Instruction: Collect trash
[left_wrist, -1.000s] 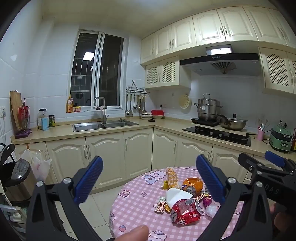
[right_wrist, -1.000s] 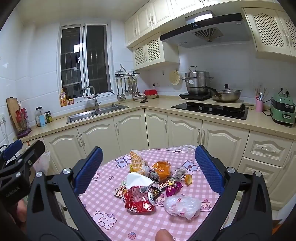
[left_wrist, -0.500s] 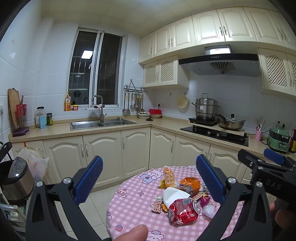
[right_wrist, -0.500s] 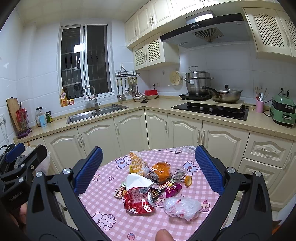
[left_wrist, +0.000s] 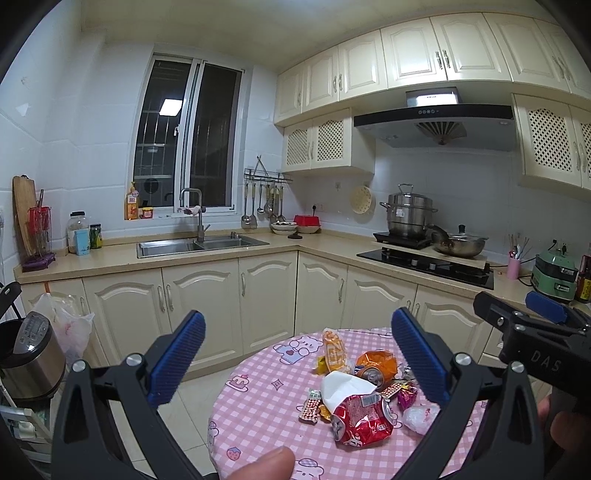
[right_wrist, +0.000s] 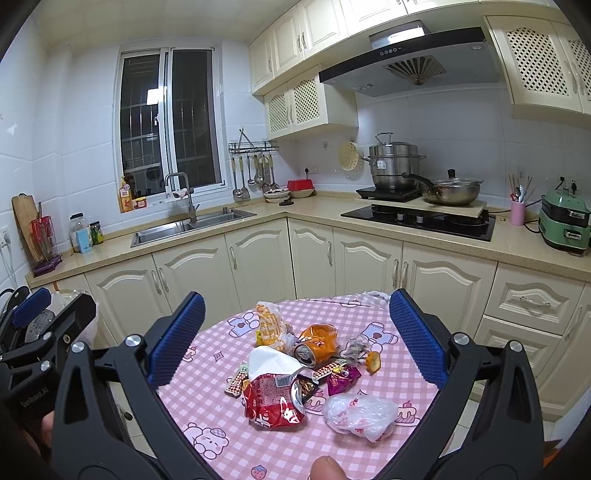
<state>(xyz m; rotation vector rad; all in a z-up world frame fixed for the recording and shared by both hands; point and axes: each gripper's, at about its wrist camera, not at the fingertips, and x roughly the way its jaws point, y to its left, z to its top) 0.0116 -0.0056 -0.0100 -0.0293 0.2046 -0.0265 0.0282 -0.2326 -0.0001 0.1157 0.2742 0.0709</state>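
Note:
A pile of trash lies on a round table with a pink checked cloth (right_wrist: 207, 373). It holds a crushed red can (right_wrist: 275, 400) (left_wrist: 360, 419), a crushed orange can (right_wrist: 317, 341) (left_wrist: 376, 367), white paper (right_wrist: 271, 362), a yellow snack bag (right_wrist: 269, 325), a purple wrapper (right_wrist: 341, 378), a small wafer packet (right_wrist: 234, 384) and a crumpled clear plastic bag (right_wrist: 360, 410). My left gripper (left_wrist: 297, 360) is open and empty, above and short of the pile. My right gripper (right_wrist: 295, 339) is open and empty, also short of the pile.
Cream cabinets and a counter with a sink (right_wrist: 192, 227) and a hob (right_wrist: 421, 219) with pots stand behind the table. A rice cooker (left_wrist: 31, 356) and a plastic bag (left_wrist: 68, 325) hanging on a cabinet are at the left. Tiled floor (left_wrist: 184, 417) lies left of the table.
Both grippers have drifted slightly; the table and trash sit a little lower and more central in the left wrist view. Both stay open and empty.

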